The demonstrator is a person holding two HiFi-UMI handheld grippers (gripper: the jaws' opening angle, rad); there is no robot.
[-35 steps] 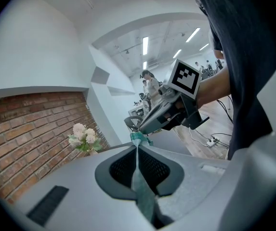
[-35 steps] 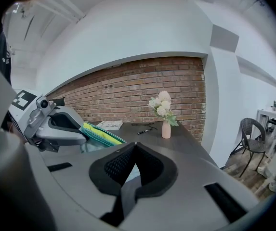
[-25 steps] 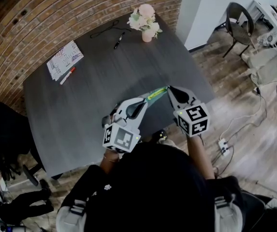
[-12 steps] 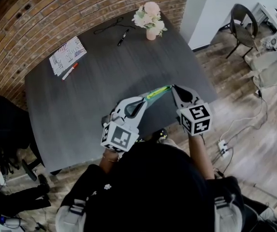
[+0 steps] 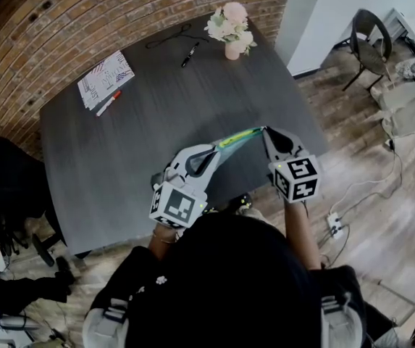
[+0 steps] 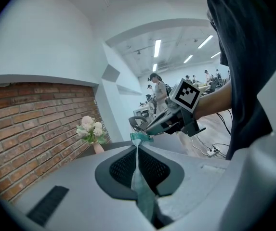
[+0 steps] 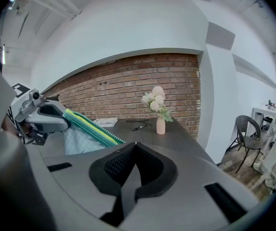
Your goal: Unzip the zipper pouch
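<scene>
Beyond held pouch (image 5: 237, 137), on table (image 5: 120, 143): flower vase (image 5: 231, 31), pen (image 5: 190, 54), cable (image 5: 167, 38), papers (image 5: 106, 78), marker (image 5: 109, 103).

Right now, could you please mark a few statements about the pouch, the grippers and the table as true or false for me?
1. The zipper pouch is held stretched between the left gripper and the right gripper. True.
2. The left gripper's jaws stand wide apart and empty. False: they are shut on the pouch's fabric.
3. A vase of flowers stands near the far edge of the table. True.
4. The red marker lies right beside the vase. False: it lies by the papers towards the other far corner; a black pen lies near the vase.
</scene>
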